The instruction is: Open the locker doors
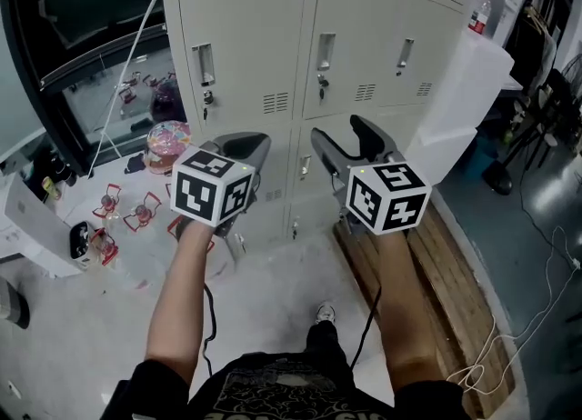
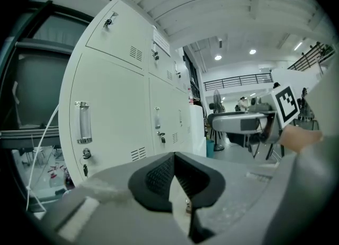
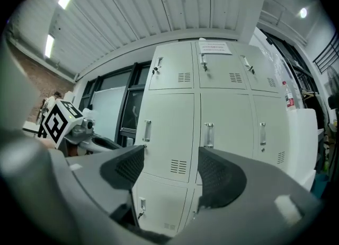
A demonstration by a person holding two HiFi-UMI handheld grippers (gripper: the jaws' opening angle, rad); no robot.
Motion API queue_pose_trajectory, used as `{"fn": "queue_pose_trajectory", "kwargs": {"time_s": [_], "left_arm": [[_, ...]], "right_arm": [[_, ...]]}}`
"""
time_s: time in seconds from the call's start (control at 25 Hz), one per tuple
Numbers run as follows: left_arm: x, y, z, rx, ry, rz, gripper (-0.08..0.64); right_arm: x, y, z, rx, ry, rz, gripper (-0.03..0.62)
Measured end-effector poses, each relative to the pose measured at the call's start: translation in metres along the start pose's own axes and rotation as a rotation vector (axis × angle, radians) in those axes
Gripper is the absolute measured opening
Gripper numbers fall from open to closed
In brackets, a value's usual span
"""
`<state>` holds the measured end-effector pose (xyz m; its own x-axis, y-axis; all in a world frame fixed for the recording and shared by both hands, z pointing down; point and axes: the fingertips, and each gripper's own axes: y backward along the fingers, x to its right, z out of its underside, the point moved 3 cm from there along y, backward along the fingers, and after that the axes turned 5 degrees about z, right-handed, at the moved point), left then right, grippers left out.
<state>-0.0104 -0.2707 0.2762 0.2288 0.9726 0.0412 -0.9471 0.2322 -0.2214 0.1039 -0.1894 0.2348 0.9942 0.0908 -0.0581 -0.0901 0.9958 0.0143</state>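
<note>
Lockers [image 1: 264,36] stand shut at 12 o'clock, untouched. Your left gripper [image 1: 244,145] is pressed together and empty; your right gripper [image 1: 342,136] is spread on nothing. Reaching with closed jaws risks skidding off the handle [image 1: 204,64].

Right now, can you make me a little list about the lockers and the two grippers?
lockers: pale metal bank, straight ahead
doors: every one in view closed
left gripper: jaws together, holding nothing
right gripper: jaws apart, holding nothing
contact: neither gripper touches a door
</note>
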Motion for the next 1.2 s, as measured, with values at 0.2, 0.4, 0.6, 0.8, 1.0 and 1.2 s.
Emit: {"fn": "queue_pose_trajectory", "kwargs": {"time_s": [0.2,0.4,0.6,0.8,1.0,1.2], "left_arm": [[-0.020,-0.032,-0.007,-0.001,0.017,-0.065,0.003],[-0.037,-0.067,-0.018,-0.016,0.038,-0.122,0.003],[-0.052,-0.094,-0.030,-0.026,0.050,-0.183,0.003],[-0.066,-0.114,-0.032,-0.041,0.071,-0.249,0.003],[-0.080,-0.124,-0.032,-0.061,0.079,-0.311,0.003],[-0.093,-0.132,-0.032,-0.066,0.091,-0.362,0.003]], "right_arm": [[0.031,-0.036,0.000,0.007,0.004,-0.054,0.316],[0.059,-0.075,-0.003,0.005,-0.004,-0.120,0.313],[0.081,-0.113,-0.004,-0.001,-0.019,-0.194,0.310],[0.091,-0.148,0.000,-0.002,-0.034,-0.271,0.310],[0.095,-0.179,0.000,0.003,-0.040,-0.339,0.308],[0.102,-0.202,0.002,0.005,-0.045,-0.369,0.305]]}}
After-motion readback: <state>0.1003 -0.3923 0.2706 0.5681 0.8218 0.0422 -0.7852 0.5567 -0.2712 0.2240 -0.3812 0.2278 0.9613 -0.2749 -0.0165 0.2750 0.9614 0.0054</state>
